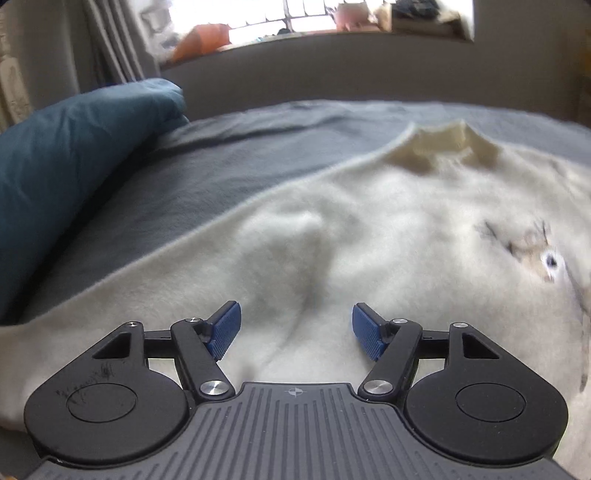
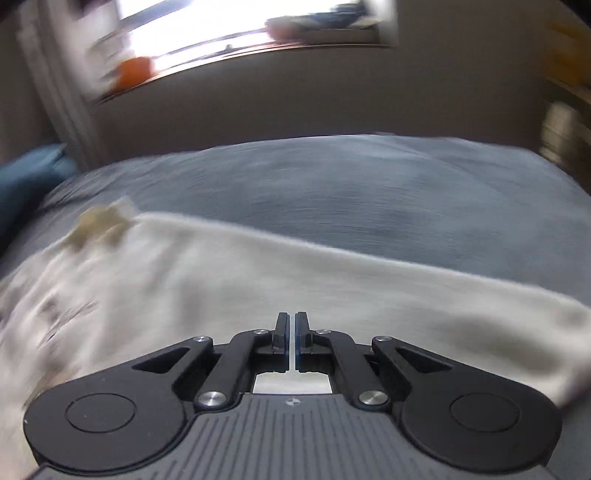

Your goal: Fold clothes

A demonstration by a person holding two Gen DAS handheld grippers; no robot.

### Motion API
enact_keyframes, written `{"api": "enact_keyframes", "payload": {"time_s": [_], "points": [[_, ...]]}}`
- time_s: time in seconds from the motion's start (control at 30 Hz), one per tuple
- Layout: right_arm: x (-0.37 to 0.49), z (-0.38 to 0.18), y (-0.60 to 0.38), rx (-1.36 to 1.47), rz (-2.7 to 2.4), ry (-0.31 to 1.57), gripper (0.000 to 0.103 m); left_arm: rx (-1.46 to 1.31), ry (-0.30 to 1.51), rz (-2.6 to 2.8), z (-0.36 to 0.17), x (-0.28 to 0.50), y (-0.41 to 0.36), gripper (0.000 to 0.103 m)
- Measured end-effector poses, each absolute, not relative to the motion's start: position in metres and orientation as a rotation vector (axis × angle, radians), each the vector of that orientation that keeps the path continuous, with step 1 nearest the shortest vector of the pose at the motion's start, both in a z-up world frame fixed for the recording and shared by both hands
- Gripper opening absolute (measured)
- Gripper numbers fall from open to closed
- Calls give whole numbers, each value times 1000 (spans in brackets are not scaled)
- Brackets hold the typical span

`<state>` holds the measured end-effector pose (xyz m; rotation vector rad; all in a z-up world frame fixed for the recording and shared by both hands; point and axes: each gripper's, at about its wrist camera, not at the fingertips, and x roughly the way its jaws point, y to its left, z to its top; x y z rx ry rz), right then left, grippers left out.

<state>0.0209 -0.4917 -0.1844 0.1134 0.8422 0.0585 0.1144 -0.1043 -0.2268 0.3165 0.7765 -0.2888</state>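
A fluffy cream sweater (image 1: 369, 229) lies spread on a grey bed sheet (image 1: 207, 162). Its collar (image 1: 443, 147) points away from me and a deer print (image 1: 535, 251) shows at the right. My left gripper (image 1: 296, 328) is open, its blue pads (image 1: 226, 328) apart just above the sweater's body, holding nothing. In the blurred right wrist view the sweater (image 2: 221, 266) stretches across the sheet (image 2: 369, 192), collar (image 2: 99, 225) at the far left. My right gripper (image 2: 294, 332) is shut over the sweater with nothing seen between the fingers.
A dark teal pillow or duvet (image 1: 66, 155) is piled at the left of the bed and shows in the right wrist view (image 2: 26, 173). A wall and a bright window sill (image 1: 295, 33) with clutter lie beyond the bed's far edge.
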Motion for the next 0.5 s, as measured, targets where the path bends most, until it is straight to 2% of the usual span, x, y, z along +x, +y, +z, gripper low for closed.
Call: {"api": "enact_keyframes", "payload": {"time_s": [0.13, 0.3, 0.4, 0.5], "points": [[46, -199, -414, -62, 457, 933, 1, 271, 797, -295, -233, 103, -70, 69], [30, -223, -484, -22, 320, 1030, 0, 162, 813, -291, -225, 99, -19, 70], [9, -207, -533, 147, 140, 1031, 0, 170, 771, -306, -209, 88, -25, 68], [-2, -186, -511, 42, 122, 1009, 1, 163, 720, -379, -195, 74, -48, 68]]}}
